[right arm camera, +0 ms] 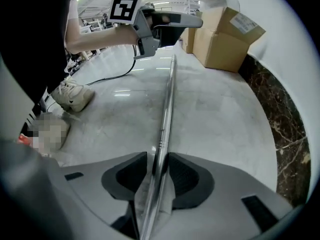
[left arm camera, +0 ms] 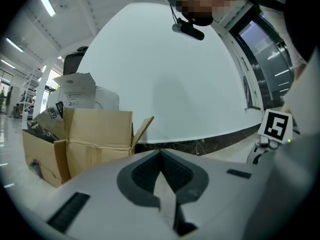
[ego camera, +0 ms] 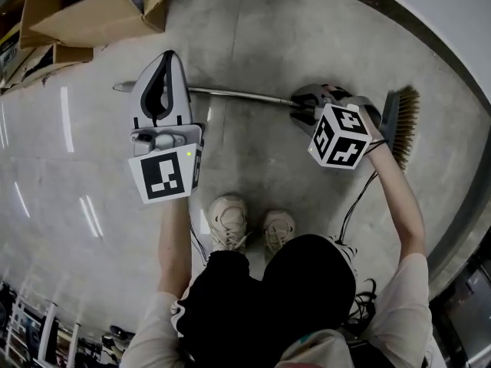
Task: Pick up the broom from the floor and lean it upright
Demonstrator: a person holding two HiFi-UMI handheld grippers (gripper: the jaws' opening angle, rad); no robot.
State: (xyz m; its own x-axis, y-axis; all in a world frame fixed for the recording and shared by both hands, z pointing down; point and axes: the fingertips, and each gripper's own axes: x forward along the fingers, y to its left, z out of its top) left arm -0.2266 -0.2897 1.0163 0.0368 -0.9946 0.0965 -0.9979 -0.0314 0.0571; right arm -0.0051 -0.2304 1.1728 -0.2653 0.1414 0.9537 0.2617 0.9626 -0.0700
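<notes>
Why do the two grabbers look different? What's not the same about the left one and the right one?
The left gripper has its jaws pressed together on nothing; the right gripper has its jaws apart, one each side of the broom handle. The left gripper points out level toward the cardboard boxes; the right gripper points down at the floor. Both are grey with dark pads.

My right gripper (right arm camera: 159, 159) is matt plastic; broom handle (right arm camera: 166, 104) smooth shiny metal; bristles (ego camera: 406, 125) coarse, straw-like; floor (right arm camera: 220, 114) glossy concrete.
</notes>
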